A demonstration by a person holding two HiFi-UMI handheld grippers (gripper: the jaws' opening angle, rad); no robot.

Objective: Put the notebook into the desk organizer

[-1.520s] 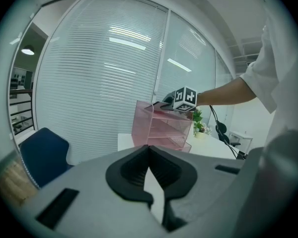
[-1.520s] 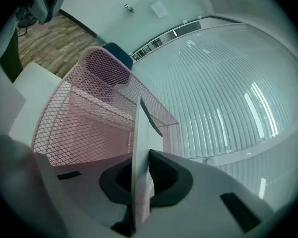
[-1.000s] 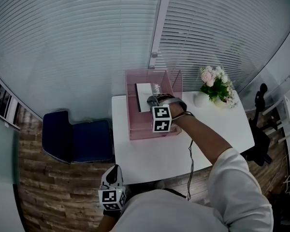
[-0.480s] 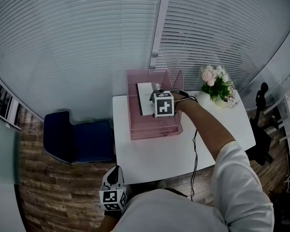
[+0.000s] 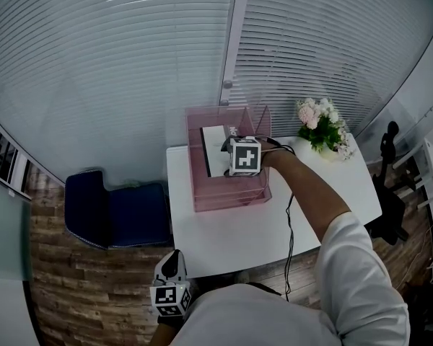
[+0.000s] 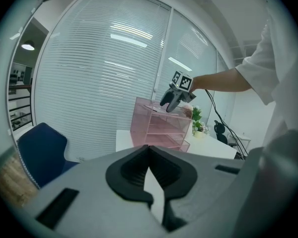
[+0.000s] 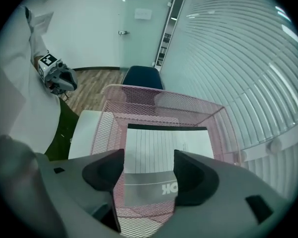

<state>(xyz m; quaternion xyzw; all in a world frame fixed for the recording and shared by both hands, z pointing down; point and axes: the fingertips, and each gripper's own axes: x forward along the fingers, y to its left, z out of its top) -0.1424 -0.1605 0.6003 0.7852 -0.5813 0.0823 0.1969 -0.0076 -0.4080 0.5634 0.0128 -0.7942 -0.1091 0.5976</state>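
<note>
A white lined notebook (image 7: pixel 164 152) with a dark spine lies flat in the top tray of the pink mesh desk organizer (image 7: pixel 111 123). My right gripper (image 7: pixel 149 170) hovers just over the notebook's near end; its jaws are opening and the pads do not press on it. In the head view the right gripper (image 5: pixel 228 147) sits over the organizer (image 5: pixel 227 193), beside the notebook (image 5: pixel 215 150). My left gripper (image 5: pixel 172 288) hangs low by the table's front edge, shut and empty. It (image 6: pixel 150 182) looks toward the organizer (image 6: pixel 159 128).
The organizer stands at the back of a white table (image 5: pixel 231 236). A vase of pink flowers (image 5: pixel 321 128) is at the back right. A blue chair (image 5: pixel 115 211) stands left of the table. A black cable (image 5: pixel 287 222) trails from the right gripper.
My right gripper moved from the organizer's front to over the top tray and opened its jaws. The notebook now rests free in the tray. The left gripper stayed put.
</note>
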